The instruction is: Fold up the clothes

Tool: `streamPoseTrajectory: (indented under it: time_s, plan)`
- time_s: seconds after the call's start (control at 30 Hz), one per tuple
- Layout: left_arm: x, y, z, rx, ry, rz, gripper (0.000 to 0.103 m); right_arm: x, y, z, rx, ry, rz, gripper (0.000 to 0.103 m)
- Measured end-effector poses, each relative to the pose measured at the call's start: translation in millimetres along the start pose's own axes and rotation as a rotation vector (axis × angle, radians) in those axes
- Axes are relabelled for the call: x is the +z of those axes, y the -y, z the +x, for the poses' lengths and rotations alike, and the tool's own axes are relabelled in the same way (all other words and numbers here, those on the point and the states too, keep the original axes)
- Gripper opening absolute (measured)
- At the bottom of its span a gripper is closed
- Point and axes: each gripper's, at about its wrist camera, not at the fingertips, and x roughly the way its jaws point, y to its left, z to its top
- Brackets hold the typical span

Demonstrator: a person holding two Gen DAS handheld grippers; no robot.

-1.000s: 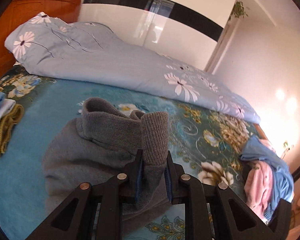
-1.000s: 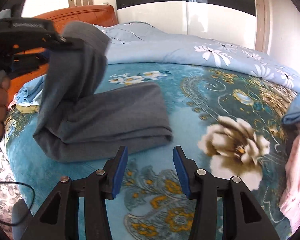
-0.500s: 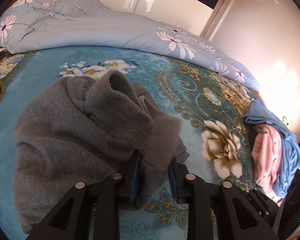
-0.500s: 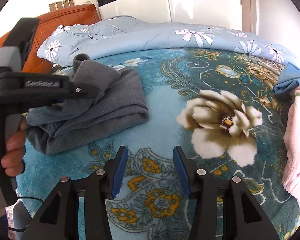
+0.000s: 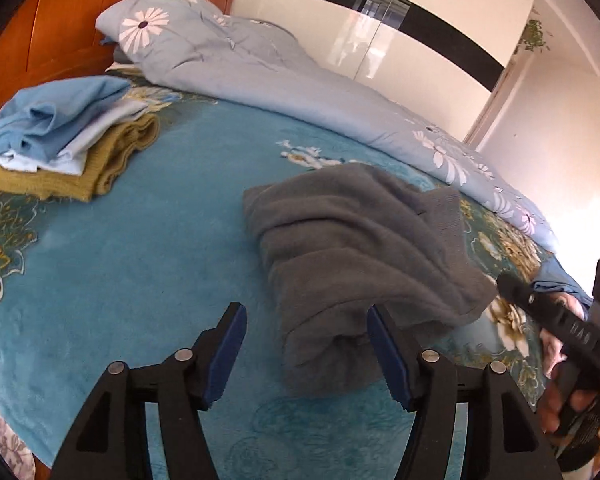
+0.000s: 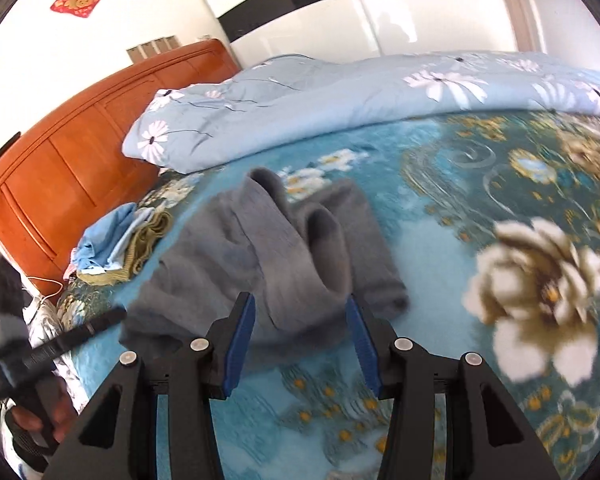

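Observation:
A grey sweater (image 5: 364,248) lies loosely folded on the teal floral bedspread (image 5: 120,272). My left gripper (image 5: 304,346) hovers at its near end with the jaws opening. The sweater's rolled corner shows between the fingers, but the pads do not press it. In the right wrist view the sweater (image 6: 268,256) lies rumpled with a ribbed cuff sticking up. My right gripper (image 6: 300,334) stands open just over its near edge, gripping nothing. Each gripper shows at the other view's edge, held in a hand: right gripper (image 5: 540,308), left gripper (image 6: 88,328).
A folded stack of blue, white and olive clothes (image 5: 68,148) sits near the wooden headboard (image 5: 60,28). A pale blue flowered duvet (image 5: 280,80) runs along the far side of the bed. A blue garment (image 5: 560,280) lies beyond the right gripper. A white wardrobe stands behind.
My left gripper let go of the sweater's cuff, opened and drew back to the near end. The sweater dropped into a heap. My right gripper swung left towards it.

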Motion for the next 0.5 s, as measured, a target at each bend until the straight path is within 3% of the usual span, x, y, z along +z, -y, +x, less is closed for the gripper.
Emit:
streamPoseTrajectory:
  time_s: [0.07, 0.23, 0.37, 0.5]
  plan:
    - [-8, -5, 10, -0.005, -0.017, 0.002, 0.067, 19, -6, 17, 0.018, -0.018, -0.018, 0.054]
    - [-19, -9, 24, 0.031, 0.004, 0.014, 0.067, 54, -3, 68, 0.089, -0.109, 0.035, 0.055]
    - [-21, -27, 26, -0.028, 0.026, -0.062, 0.067, 66, -1, 89, 0.079, -0.124, 0.047, 0.055]
    - [-27, -36, 30, -0.056, 0.040, -0.106, 0.067, 72, 3, 98, 0.144, -0.146, 0.085, 0.055]
